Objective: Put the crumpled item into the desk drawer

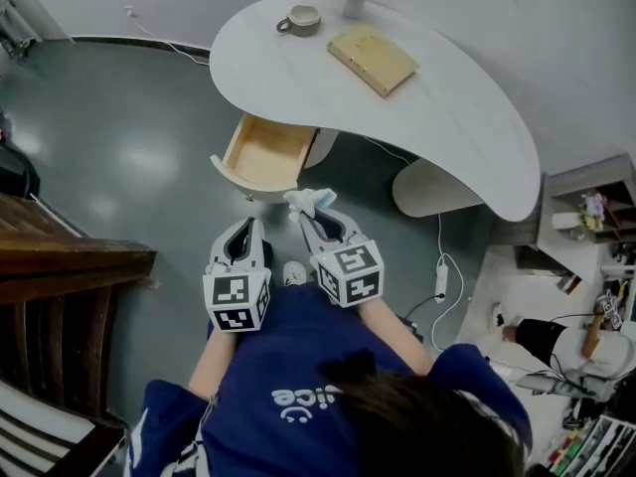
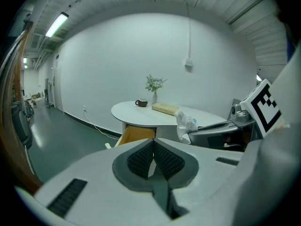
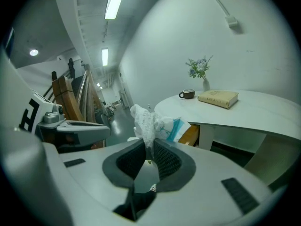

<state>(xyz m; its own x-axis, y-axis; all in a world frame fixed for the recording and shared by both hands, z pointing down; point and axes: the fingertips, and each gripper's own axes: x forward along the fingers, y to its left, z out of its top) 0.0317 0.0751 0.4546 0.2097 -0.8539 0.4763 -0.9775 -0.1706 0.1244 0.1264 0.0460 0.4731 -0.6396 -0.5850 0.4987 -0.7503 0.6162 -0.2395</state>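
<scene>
Crumpled white-and-blue item (image 1: 310,202) pinched in the right claw (image 3: 149,149), held in the air just short of the open wooden drawer (image 1: 260,155) under the white desk (image 1: 457,117), left claw (image 2: 154,158) alongside, pressed together, empty.

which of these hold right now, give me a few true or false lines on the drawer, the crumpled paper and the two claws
1. The drawer is pulled open. True.
2. The crumpled paper lies inside the drawer. False: it is pinched in the right claw, outside the drawer.
3. The left claw holds the cup. False: it is shut with nothing in it, and the cup stands on the desk.
4. A book lies on the desk. True.
</scene>
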